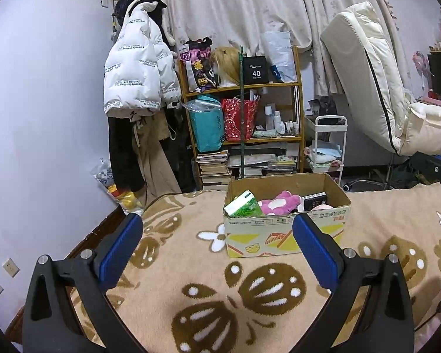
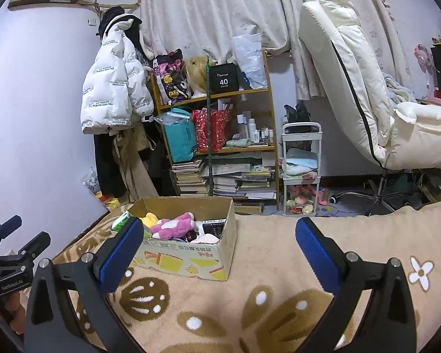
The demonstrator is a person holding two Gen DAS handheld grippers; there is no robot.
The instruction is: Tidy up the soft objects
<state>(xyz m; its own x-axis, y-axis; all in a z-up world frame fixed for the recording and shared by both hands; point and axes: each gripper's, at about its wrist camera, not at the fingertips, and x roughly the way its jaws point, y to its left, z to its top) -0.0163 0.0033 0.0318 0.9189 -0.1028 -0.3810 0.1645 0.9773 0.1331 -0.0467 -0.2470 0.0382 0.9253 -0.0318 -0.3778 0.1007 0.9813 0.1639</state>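
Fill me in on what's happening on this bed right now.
A person holds two grippers over a flowered blanket. Both the left gripper and the right gripper are open and empty. A cardboard box on the blanket already holds a pink plush, a green pack and a dark box.

Open blanket (image 2: 279, 253) beside cardboard box (image 2: 191, 260)

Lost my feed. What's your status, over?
Both grippers, left and right, open, empty. Box on blanket, pink plush inside. Path clear.
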